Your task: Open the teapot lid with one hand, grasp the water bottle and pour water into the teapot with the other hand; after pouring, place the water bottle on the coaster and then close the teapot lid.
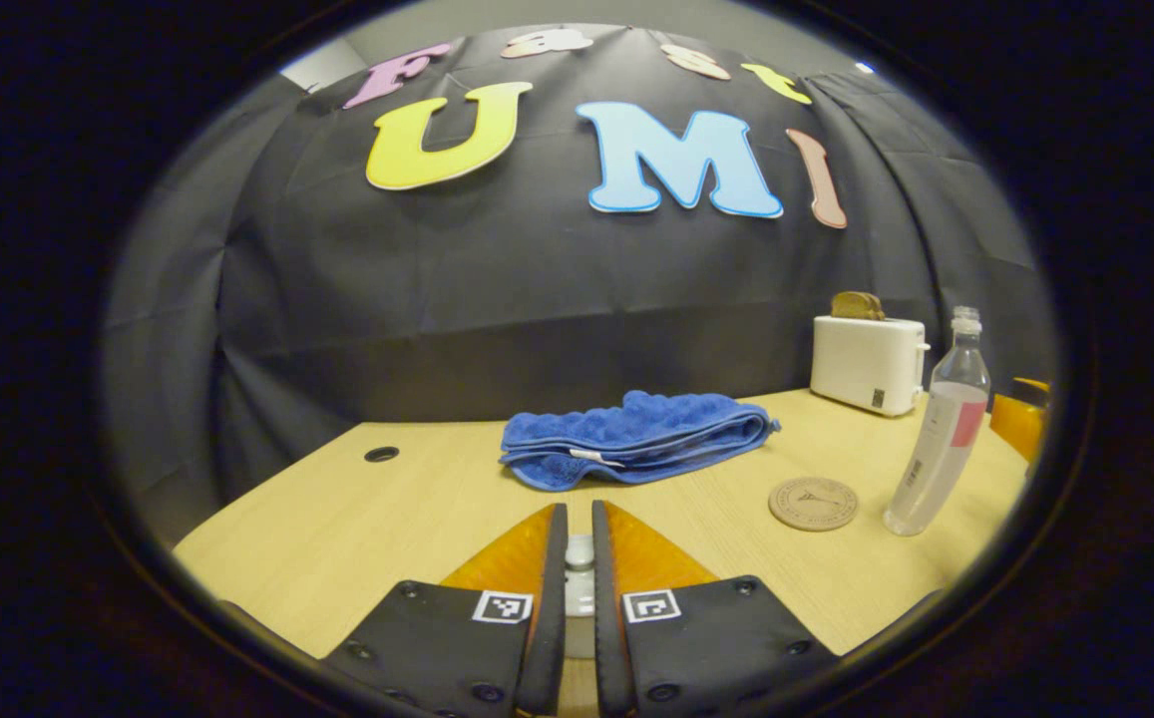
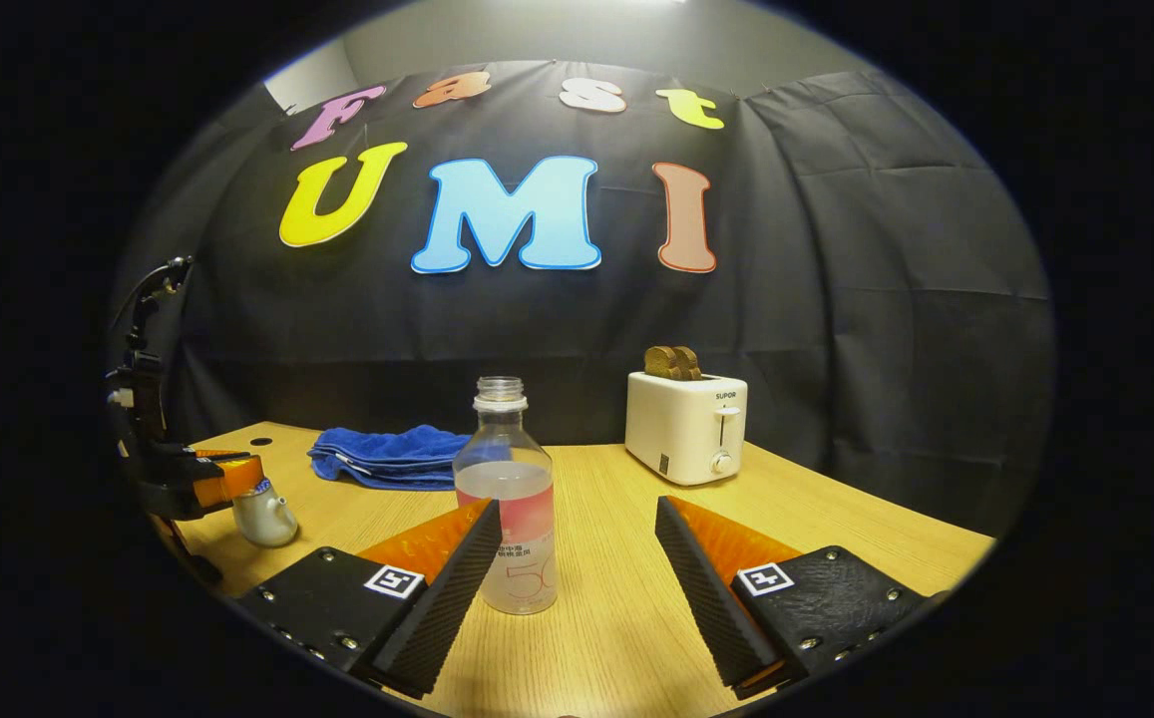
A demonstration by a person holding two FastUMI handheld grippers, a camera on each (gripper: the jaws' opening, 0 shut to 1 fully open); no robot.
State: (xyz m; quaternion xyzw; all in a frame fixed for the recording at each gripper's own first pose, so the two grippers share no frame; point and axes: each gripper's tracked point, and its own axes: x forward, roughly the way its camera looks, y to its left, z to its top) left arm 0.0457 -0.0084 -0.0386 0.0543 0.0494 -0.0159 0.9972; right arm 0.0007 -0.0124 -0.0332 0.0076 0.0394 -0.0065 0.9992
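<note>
Your left gripper (image 1: 578, 558) has its fingers drawn almost together on the pale knob of the teapot lid (image 1: 578, 573), which sits in the narrow gap between them. In the right gripper view that same gripper (image 2: 237, 479) sits on top of the small grey teapot (image 2: 265, 516) at the table's (image 2: 616, 618) left edge. Your right gripper (image 2: 577, 558) stands wide apart, holding nothing; the water bottle (image 2: 509, 499) stands upright just ahead of its left finger, uncapped and roughly half full. The round coaster (image 1: 813, 503) lies bare just beside the bottle.
</note>
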